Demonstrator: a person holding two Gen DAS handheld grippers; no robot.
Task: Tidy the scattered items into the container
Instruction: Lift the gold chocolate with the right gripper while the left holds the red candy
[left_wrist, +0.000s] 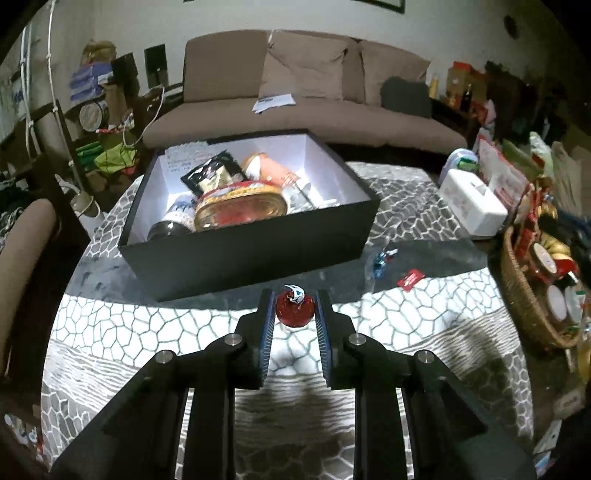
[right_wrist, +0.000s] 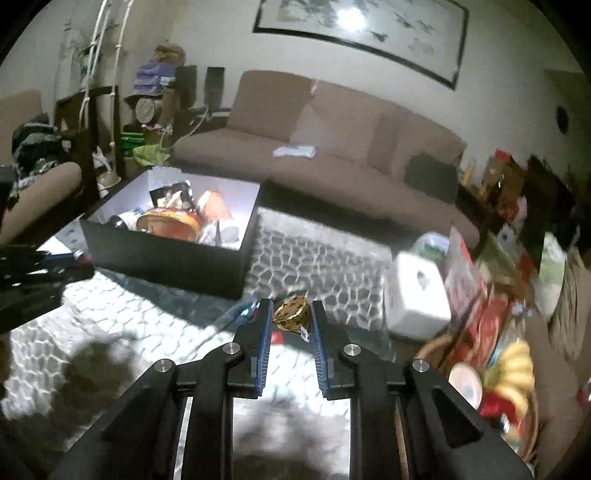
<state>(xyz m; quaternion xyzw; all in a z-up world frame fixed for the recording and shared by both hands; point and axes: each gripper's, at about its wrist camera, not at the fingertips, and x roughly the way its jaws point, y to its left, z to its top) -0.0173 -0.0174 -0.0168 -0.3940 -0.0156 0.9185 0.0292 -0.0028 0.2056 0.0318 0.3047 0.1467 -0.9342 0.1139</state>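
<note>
Left wrist view: left gripper (left_wrist: 294, 308) jaws clamp a red foil candy (left_wrist: 294, 313) just before the black box (left_wrist: 255, 258). Right wrist view: right gripper (right_wrist: 289, 317) jaws grip a gold foil candy (right_wrist: 291, 314) above the table (right_wrist: 147, 314). A white tissue box (right_wrist: 417, 295) stands right.

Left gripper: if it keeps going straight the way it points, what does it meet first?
Probably the near wall of the black box. The left gripper, shut on a red foil candy, aims at that wall below the rim, though depth is hard to judge.
</note>
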